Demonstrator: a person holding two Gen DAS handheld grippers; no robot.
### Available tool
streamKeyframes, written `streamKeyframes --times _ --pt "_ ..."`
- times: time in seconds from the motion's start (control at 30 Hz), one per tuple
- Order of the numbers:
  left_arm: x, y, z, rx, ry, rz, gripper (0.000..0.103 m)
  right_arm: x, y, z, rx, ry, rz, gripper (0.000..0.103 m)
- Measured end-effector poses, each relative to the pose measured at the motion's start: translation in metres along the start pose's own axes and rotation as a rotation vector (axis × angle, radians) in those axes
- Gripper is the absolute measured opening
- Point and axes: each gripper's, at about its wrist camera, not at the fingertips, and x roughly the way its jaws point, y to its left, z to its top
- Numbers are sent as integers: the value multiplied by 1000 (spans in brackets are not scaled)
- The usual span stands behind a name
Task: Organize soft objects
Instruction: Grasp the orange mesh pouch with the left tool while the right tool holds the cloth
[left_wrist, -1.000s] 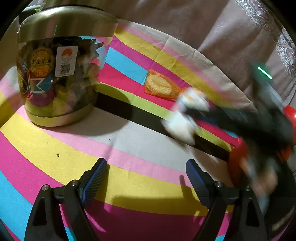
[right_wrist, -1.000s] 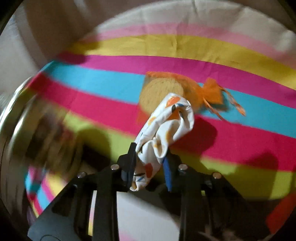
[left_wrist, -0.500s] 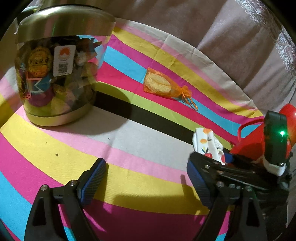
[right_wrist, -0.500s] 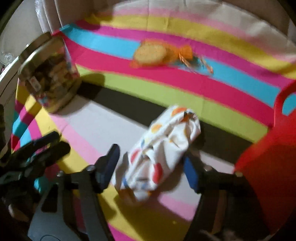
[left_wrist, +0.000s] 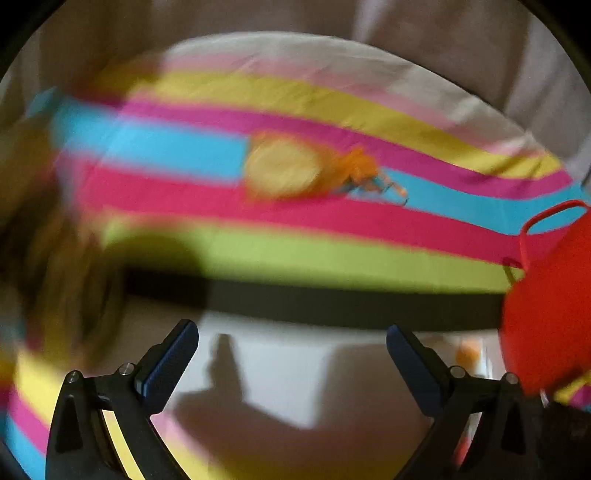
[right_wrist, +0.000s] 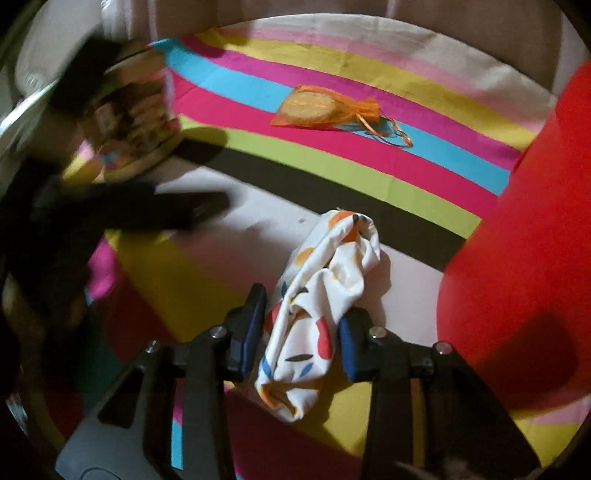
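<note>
A white cloth pouch (right_wrist: 321, 306) with orange, red and blue prints lies on the striped cloth. My right gripper (right_wrist: 302, 339) has its jaws around the pouch's near end, closed against it. An orange mesh bag (right_wrist: 317, 109) with a yellow round thing inside lies further back on the blue and pink stripes; it also shows blurred in the left wrist view (left_wrist: 291, 168). My left gripper (left_wrist: 291, 362) is open and empty, low over the white stripe. It shows as a dark blur in the right wrist view (right_wrist: 147, 206).
A red basket (right_wrist: 524, 258) stands right of the pouch; it shows at the right edge of the left wrist view (left_wrist: 550, 302). A jar (right_wrist: 133, 118) with a metal lid, full of small packets, stands at the back left. Brown fabric lies beyond the striped cloth.
My left gripper has swung fast to face the orange bag, blurring its view. My right gripper's jaws have narrowed from wide open onto the pouch on the cloth.
</note>
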Motion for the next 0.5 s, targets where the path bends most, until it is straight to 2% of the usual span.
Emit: streamKeyframes --times 0.13,0.23,0.3,0.37,0.4,0.43,0.47,0.5 --pt "41 -36 66 283 -33 102 102 2 -1 3 4 -1 1 41" --pt "71 -54 100 416 -12 57 101 3 1 4 -5 -1 -13 41" --pt "90 -66 110 519 15 54 97 4 0 5 1 -2 -8 41" --pt "110 -78 114 640 54 47 80 4 0 5 1 -2 -11 41" --pt "110 -78 117 644 32 11 70 2 1 3 4 -3 -11 42" --pt "113 -76 121 635 59 -17 25 3 0 3 8 -4 -8 42" --pt "119 -73 124 601 111 -28 11 2 0 3 13 -4 -3 42" --pt "116 -69 124 566 98 -35 11 2 -1 3 17 -5 0 42"
